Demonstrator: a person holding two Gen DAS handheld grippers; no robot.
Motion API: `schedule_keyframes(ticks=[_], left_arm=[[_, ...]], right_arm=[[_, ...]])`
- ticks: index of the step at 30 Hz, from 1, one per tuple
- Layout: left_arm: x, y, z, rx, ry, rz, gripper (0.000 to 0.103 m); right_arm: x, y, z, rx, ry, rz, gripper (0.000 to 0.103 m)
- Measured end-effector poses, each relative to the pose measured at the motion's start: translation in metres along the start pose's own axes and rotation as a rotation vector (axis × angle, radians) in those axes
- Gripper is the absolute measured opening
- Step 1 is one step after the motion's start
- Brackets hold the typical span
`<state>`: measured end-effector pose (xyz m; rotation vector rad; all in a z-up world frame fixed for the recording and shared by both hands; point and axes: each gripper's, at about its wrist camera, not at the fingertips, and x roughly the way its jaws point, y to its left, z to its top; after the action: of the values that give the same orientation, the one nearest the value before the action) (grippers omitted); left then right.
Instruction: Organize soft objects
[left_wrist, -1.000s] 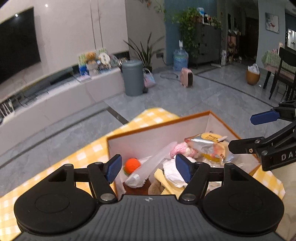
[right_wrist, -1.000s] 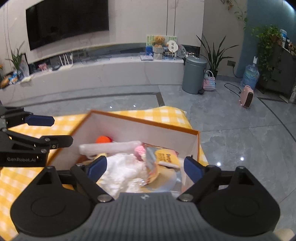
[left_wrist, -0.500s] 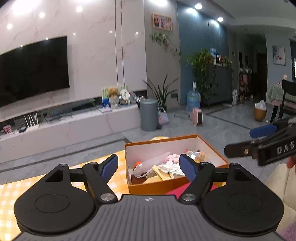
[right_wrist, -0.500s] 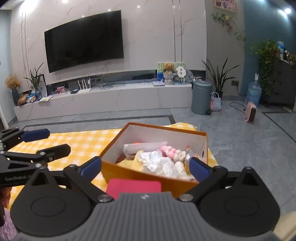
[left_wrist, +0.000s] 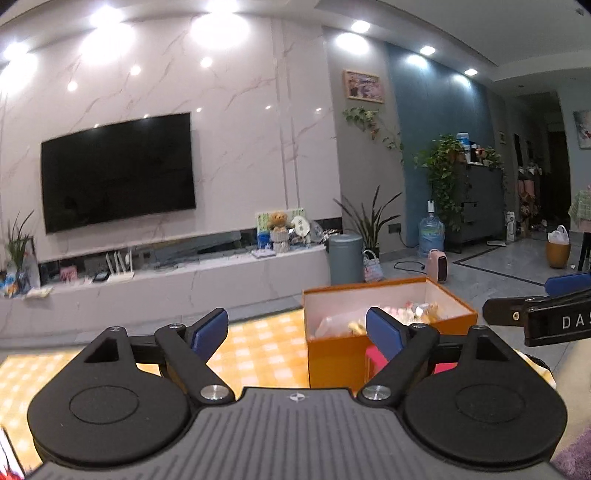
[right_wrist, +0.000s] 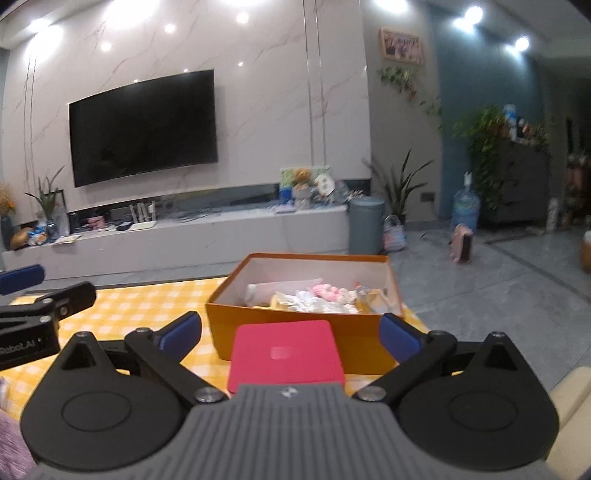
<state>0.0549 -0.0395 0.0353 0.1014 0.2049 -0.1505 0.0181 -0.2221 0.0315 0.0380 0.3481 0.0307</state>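
Note:
An orange box (left_wrist: 388, 354) (right_wrist: 288, 314) stands on the yellow checked tablecloth (left_wrist: 258, 347) (right_wrist: 147, 302). It holds several soft items, among them a pink knitted piece (right_wrist: 330, 291) and white cloth (right_wrist: 308, 297). A red flat square object (right_wrist: 286, 354) lies in front of the box, partly hidden in the left wrist view (left_wrist: 373, 360). My left gripper (left_wrist: 297, 330) is open and empty, left of the box and back from it. My right gripper (right_wrist: 290, 330) is open and empty, above the red object.
The table stands in a living room with a TV (left_wrist: 118, 171), a low white cabinet (left_wrist: 184, 280), a grey bin (left_wrist: 345, 253) and plants. A cream cushion edge (right_wrist: 570, 391) is at the right. Purple fabric (right_wrist: 11, 446) lies at the lower left.
Both grippers have pulled back and up from over the box. The box now looks smaller and farther, and the red object in front of it has come into view.

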Motion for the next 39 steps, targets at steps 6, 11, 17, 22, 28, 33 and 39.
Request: schedule_keyframes(ticks=[6,11,17,22,28,33,39], left_arm=[[0.01,0.011,-0.022,-0.129,0.099,0.027,0.1],[0.021,0.019,-0.035,-0.149,0.157,0.066,0.1],[0.021,0.016,-0.055,-0.13,0.205,0.08,0.1],[0.016,0.011,-0.074,-0.124,0.246,0.071,0.1],[0.013,0.008,-0.077,-0.108,0.257,0.069,0.1],[0.015,0.012,-0.074,-0.115,0.263,0.078,0.1],[0.014,0.013,-0.073,-0.114,0.264,0.081,0.1]], right_arm=[[-0.005,0.007,-0.026,-0.039,-0.035,-0.004,0.1],[0.004,0.015,-0.047,-0.1,-0.007,0.005,0.1],[0.021,0.013,-0.061,-0.127,0.045,0.007,0.1],[0.028,0.005,-0.067,-0.094,0.08,0.013,0.1],[0.034,0.005,-0.07,-0.091,0.109,-0.001,0.1],[0.033,0.004,-0.07,-0.078,0.114,0.0,0.1],[0.032,0.003,-0.068,-0.068,0.118,0.012,0.1]])
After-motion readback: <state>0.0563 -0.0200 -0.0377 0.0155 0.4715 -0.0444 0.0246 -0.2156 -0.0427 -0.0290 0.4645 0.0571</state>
